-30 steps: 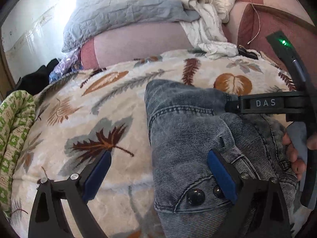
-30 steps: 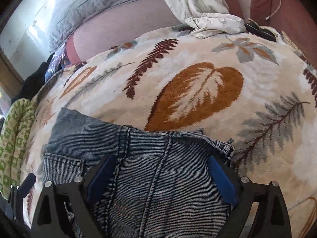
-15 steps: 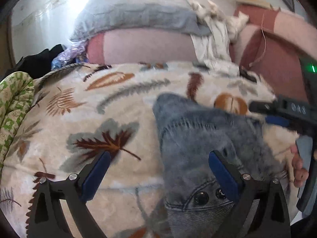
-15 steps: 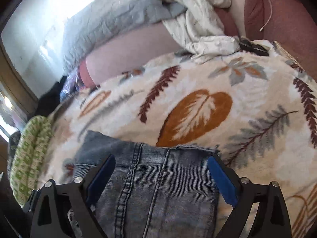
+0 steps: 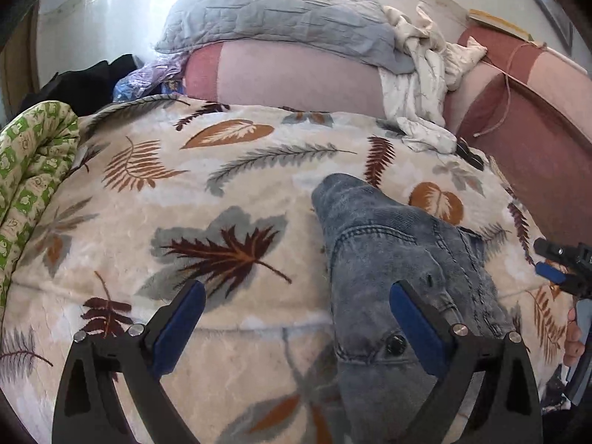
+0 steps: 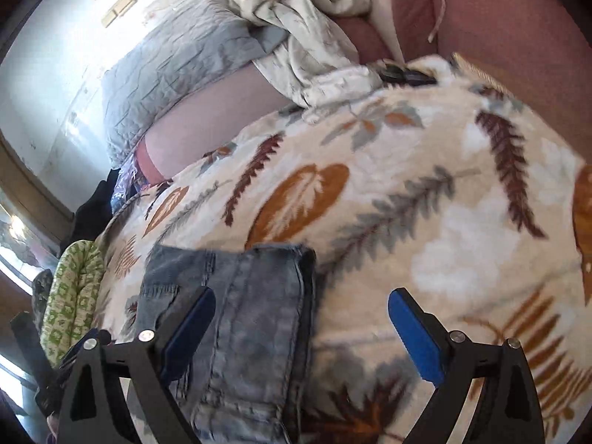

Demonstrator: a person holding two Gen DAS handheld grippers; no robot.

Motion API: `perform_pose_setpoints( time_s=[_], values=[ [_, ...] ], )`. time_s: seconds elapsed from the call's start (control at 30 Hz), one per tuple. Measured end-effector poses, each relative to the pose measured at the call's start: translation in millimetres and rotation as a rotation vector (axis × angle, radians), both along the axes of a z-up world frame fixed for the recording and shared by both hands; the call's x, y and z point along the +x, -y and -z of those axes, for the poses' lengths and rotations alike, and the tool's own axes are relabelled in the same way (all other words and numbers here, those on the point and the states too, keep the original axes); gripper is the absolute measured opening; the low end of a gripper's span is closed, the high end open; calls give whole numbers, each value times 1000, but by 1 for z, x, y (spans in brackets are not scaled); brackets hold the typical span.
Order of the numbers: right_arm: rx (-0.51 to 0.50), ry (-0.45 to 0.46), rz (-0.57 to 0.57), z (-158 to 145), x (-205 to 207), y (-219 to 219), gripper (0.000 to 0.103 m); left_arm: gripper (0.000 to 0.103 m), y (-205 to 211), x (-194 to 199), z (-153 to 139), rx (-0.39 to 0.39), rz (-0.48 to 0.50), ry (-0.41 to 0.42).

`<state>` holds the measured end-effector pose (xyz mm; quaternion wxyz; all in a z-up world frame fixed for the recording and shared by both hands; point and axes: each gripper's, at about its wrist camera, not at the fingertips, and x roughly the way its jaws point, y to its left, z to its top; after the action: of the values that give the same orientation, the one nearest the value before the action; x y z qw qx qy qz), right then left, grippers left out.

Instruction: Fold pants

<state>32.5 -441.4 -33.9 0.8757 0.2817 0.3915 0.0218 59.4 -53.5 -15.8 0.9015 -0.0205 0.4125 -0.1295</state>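
Observation:
The grey-blue denim pants (image 5: 388,259) lie folded in a compact bundle on a cream blanket with a leaf print (image 5: 185,222). In the right wrist view the pants (image 6: 251,314) sit low and left of centre. My left gripper (image 5: 296,318) is open and empty, held above the blanket, with its right finger over the pants' waistband and dark buttons. My right gripper (image 6: 301,323) is open and empty above the pants' right edge. The right gripper also shows at the far right of the left wrist view (image 5: 558,270).
A grey quilted pillow (image 5: 277,11) and a crumpled white cloth (image 5: 421,85) lie at the back on a pink and maroon sofa (image 5: 536,129). A green patterned quilt (image 5: 29,170) lies at the left edge. A small dark object (image 6: 407,74) rests by the white cloth.
Both grippers have lifted and pulled back from the pants, staying open. The right gripper has swung to the right, so the pants now sit left of centre in its view.

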Motion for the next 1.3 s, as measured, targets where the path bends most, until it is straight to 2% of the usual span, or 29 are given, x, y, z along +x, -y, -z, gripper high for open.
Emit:
perform_pose_setpoints(
  time_s=[0.1, 0.27, 0.4, 0.47, 0.67, 0.77, 0.8, 0.83, 0.87, 0.97, 1.3],
  values=[
    [51, -35, -11, 11, -9, 3, 96, 100, 5, -7, -4, 13, 29, -1],
    [81, -53, -34, 19, -24, -1, 96, 100, 7, -17, -7, -31, 84, -33],
    [186, -75, -50, 28, -35, -7, 96, 100, 9, -20, -2, -30, 99, -58],
    [209, -82, -73, 31, -35, -13, 96, 100, 8, -23, 2, -44, 101, -72],
    [233, -125, -89, 42, -22, -25, 96, 100, -2, -29, 27, -160, 141, -97],
    [231, -147, -103, 48, -13, -35, 96, 100, 1, -21, 39, -192, 155, -165],
    [223, -151, -111, 48, -10, -38, 96, 100, 1, -19, 40, -226, 165, -187],
    [217, -152, -118, 49, -8, -41, 96, 100, 0, -18, 38, -275, 186, -188],
    [210, -153, -127, 49, -5, -45, 96, 100, -1, -19, 36, -290, 191, -174],
    [198, -163, -130, 53, -1, -49, 96, 100, 1, -19, 31, -274, 199, -128],
    [270, -165, -149, 66, 2, -41, 96, 100, 19, -3, 51, -305, 254, -236]
  ],
)
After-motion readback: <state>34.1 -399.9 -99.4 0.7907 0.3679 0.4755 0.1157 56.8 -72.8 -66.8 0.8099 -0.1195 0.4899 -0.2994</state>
